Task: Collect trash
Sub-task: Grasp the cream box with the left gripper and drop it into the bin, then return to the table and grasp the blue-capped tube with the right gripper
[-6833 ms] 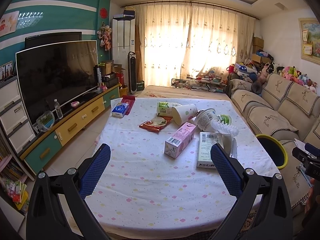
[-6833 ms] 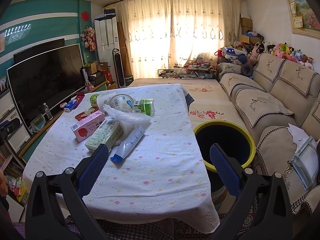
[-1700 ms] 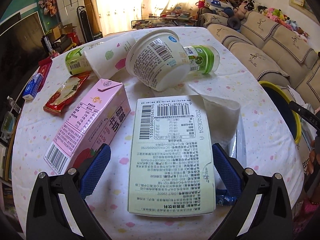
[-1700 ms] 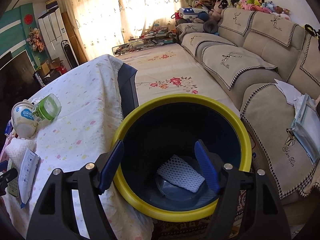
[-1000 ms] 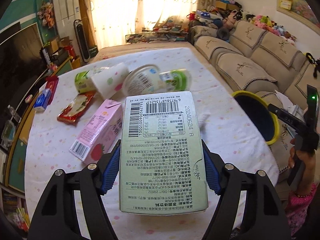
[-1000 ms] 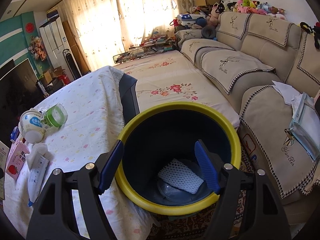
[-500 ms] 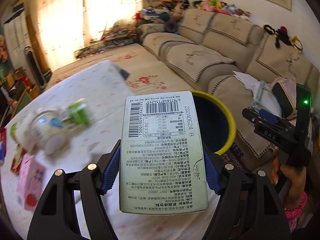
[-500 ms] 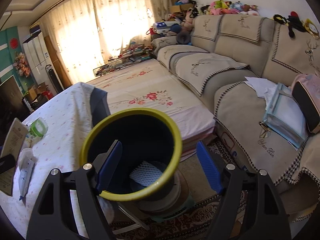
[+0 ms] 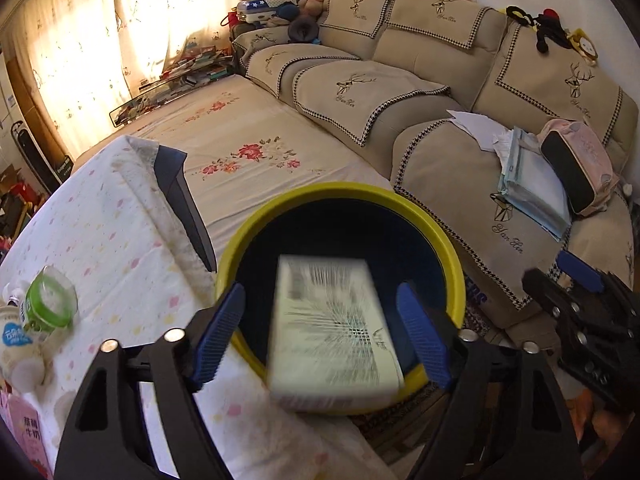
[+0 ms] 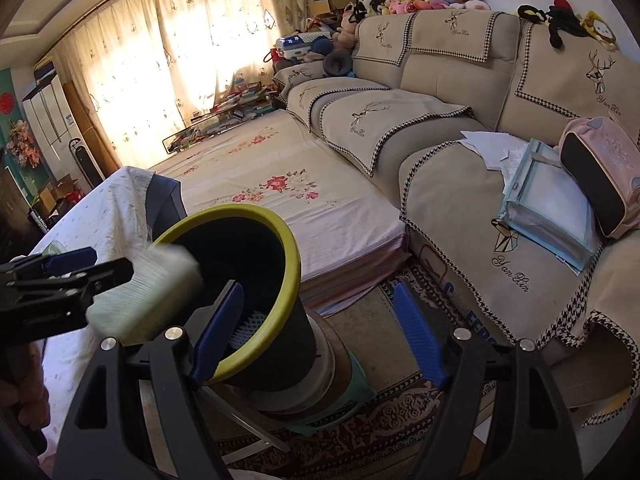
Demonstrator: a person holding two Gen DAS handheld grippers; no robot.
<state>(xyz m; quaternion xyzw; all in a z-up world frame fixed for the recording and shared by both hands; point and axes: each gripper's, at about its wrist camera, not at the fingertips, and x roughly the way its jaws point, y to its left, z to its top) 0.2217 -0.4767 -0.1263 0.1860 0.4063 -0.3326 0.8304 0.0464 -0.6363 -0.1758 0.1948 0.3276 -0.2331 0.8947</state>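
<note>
Pale green, blurred, the flat printed cardboard carton (image 9: 334, 332) hangs free between the left gripper (image 9: 320, 334)'s spread fingers, above the yellow-rimmed dark bin (image 9: 448, 256). The right gripper (image 10: 318, 332) is open, empty. Dropping seems under way; next, more worktop trash.

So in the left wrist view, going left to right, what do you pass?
Green-capped bottle on the table, then the pale carton blurred over the yellow-rimmed bin, then the folder stack, then the pink bag on the sofa.
</note>
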